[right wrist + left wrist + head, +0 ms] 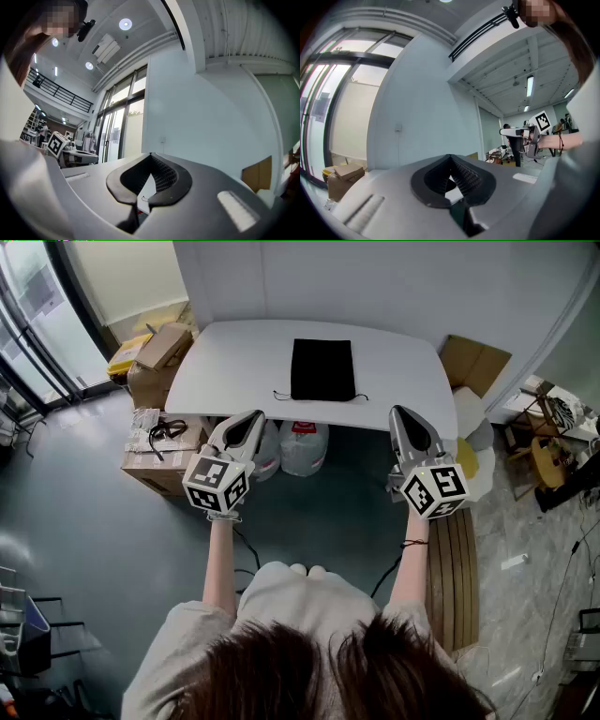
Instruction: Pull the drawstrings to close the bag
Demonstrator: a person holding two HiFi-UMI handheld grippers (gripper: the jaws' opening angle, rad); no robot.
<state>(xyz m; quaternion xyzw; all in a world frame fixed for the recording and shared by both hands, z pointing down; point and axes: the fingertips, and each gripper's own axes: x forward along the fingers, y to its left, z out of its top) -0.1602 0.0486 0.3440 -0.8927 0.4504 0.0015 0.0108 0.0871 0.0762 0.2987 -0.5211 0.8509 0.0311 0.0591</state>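
In the head view a black drawstring bag (322,369) lies flat in the middle of a white table (216,371), its mouth toward me. Thin drawstrings (279,396) stick out at both near corners. My left gripper (253,416) and right gripper (397,412) hover level in front of the table's near edge, apart from the bag, one on each side of it. Both are shut with nothing between the jaws. The left gripper view shows its shut jaws, with the right gripper (526,137) off to the side. The right gripper view shows the left gripper (70,153).
Cardboard boxes (161,348) stand left of the table, with another box (157,457) nearer me. Plastic jugs (302,448) sit under the table. An open carton (476,362) stands at the right, a wooden bench (456,568) beside my right arm. Glass doors (37,324) line the left.
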